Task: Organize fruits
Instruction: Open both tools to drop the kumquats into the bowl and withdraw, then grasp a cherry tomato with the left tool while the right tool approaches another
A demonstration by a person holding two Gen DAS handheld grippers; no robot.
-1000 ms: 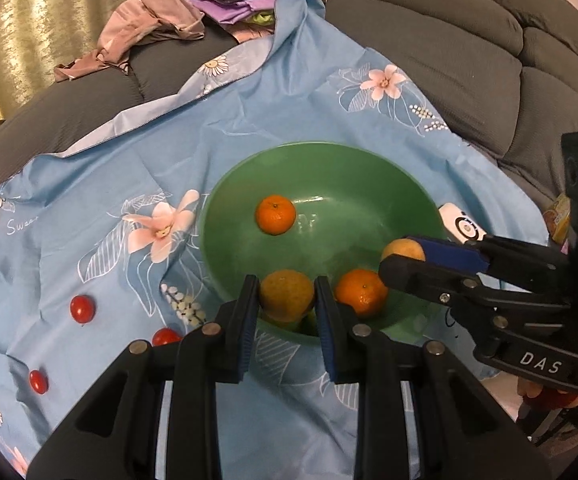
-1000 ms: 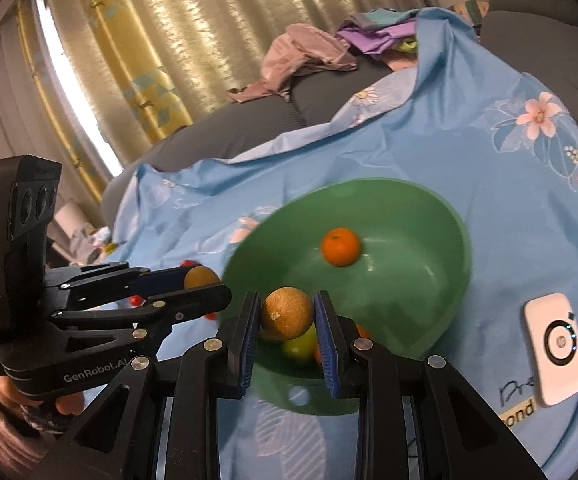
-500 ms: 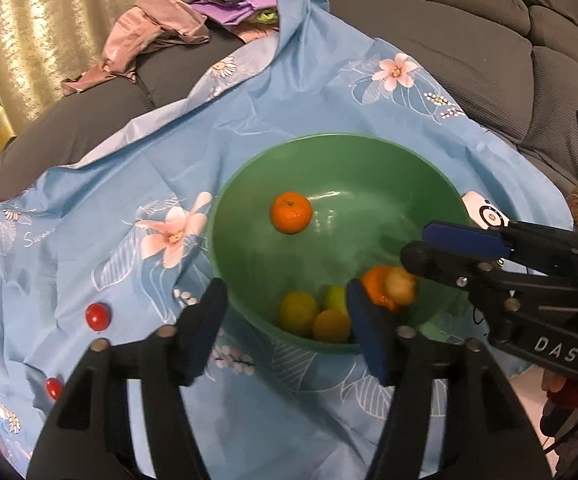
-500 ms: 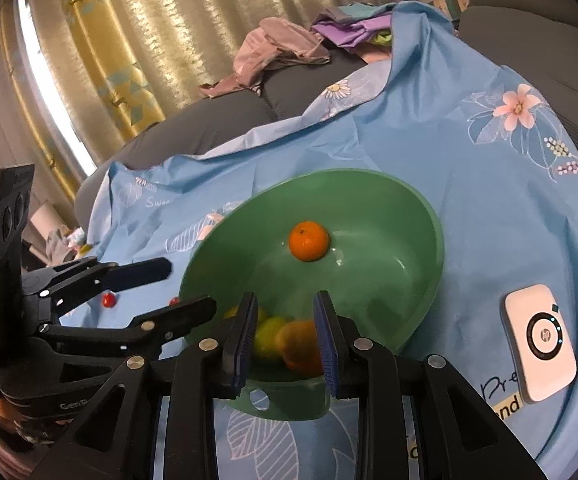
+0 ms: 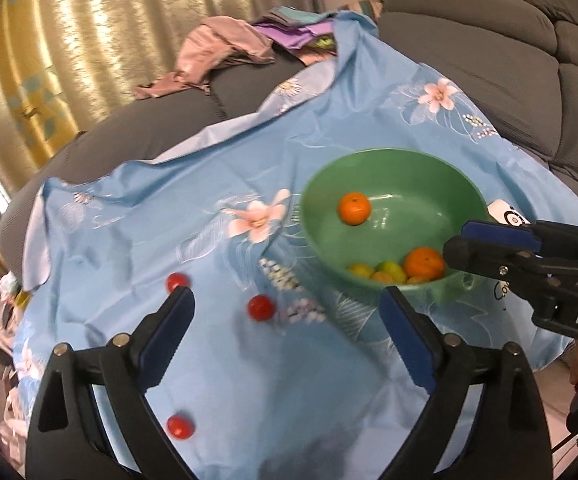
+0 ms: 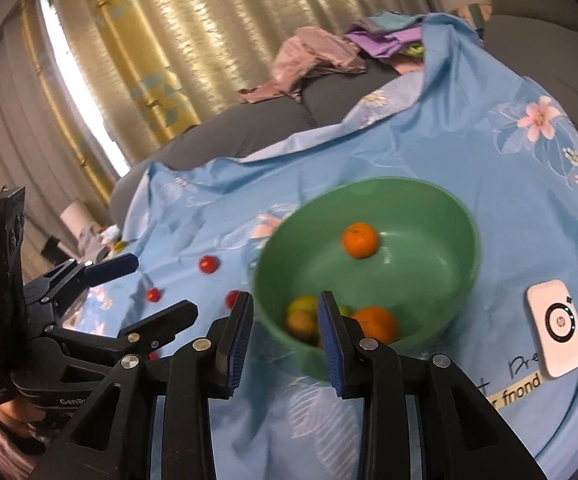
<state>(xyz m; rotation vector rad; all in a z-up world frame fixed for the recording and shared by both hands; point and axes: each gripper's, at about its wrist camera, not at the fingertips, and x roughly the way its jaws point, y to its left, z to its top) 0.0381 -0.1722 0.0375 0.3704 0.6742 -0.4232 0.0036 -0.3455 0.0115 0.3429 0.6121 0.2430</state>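
Note:
A green bowl (image 5: 393,156) (image 6: 369,182) sits on the blue flowered cloth. It holds one orange (image 5: 353,209) (image 6: 360,240) apart from the rest, a bigger orange (image 5: 425,262) (image 6: 375,322), and small yellow-green fruits (image 5: 391,273) (image 6: 303,314) at its near wall. Three red tomatoes (image 5: 261,307) (image 5: 178,281) (image 5: 180,426) lie on the cloth left of the bowl. My left gripper (image 5: 285,304) (image 6: 161,288) hovers over them, its jaws opening wide with nothing held. My right gripper (image 6: 285,308) (image 5: 459,238) is at the bowl's near rim, its jaws opening slightly, nothing between them.
A white device (image 6: 557,328) (image 5: 507,214) lies on the cloth right of the bowl. A pile of clothes (image 5: 229,48) rests on the grey sofa (image 5: 489,60) behind. Curtains hang at the back left. The cloth's front edge drops off near me.
Both grippers let their fruits drop into the bowl. The left jaws spread wide and swung left over the tomatoes. The right gripper drew back a little and began parting.

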